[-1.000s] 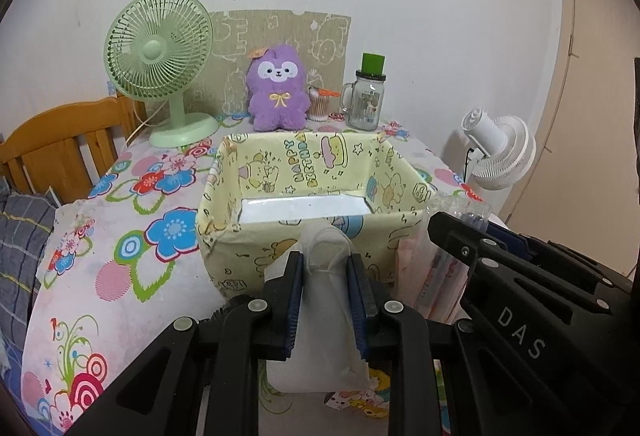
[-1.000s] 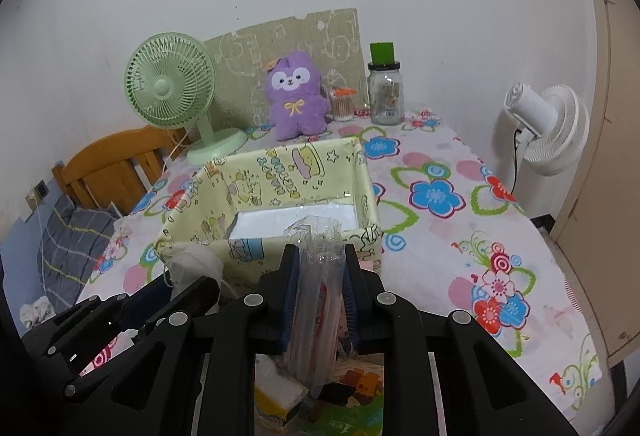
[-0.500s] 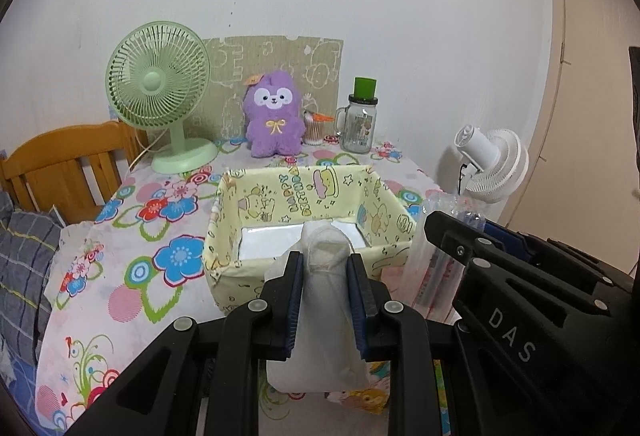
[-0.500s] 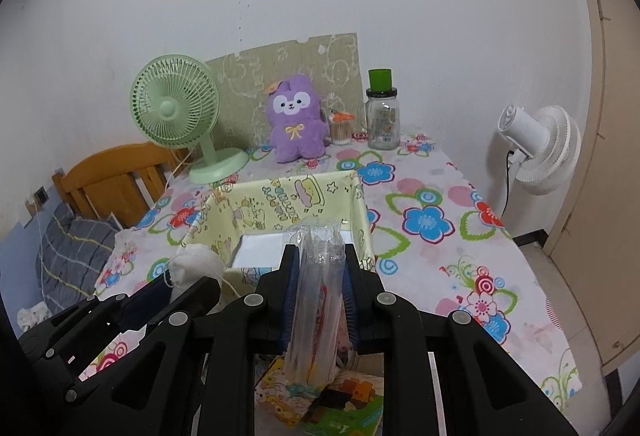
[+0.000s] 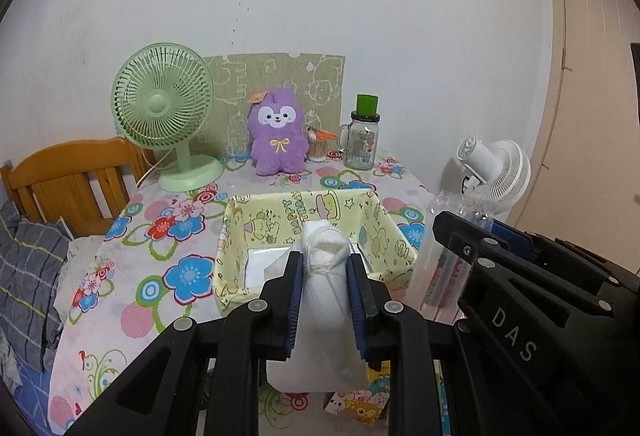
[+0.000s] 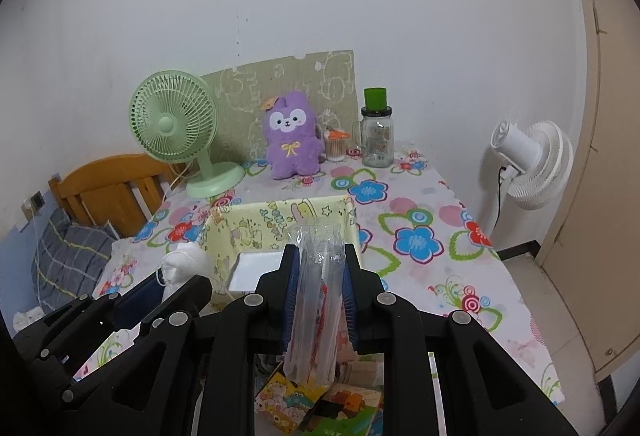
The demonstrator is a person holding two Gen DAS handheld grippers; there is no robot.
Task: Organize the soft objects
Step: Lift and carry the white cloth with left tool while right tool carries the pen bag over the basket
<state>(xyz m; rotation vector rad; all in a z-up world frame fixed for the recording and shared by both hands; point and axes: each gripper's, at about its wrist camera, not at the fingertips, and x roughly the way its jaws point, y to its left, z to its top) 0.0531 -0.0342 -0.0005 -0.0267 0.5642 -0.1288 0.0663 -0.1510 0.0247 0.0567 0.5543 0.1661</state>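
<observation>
My left gripper [image 5: 323, 260] is shut on a white cloth pouch [image 5: 320, 320] with a drawstring top, which hangs above the near table edge. My right gripper [image 6: 319, 259] is shut on a clear plastic packet [image 6: 316, 312] with red-printed contents; the same clear plastic packet [image 5: 438, 268] shows at the right of the left wrist view. Ahead of both stands the yellow cartoon-print fabric bin [image 5: 256, 232], open-topped, with a white bottom [image 6: 256, 268]. A purple plush toy [image 5: 277, 133] sits upright at the back of the table.
A green desk fan [image 5: 164, 111], a glass mug with a green lid [image 5: 363, 143] and a small jar [image 5: 316, 147] line the wall. A white fan [image 6: 528, 163] stands right of the table. Colourful packs [image 6: 304, 400] lie below the grippers. A wooden headboard [image 5: 68, 183] is on the left.
Both grippers have risen with their loads still gripped; the bin and table look lower and smaller in both views.
</observation>
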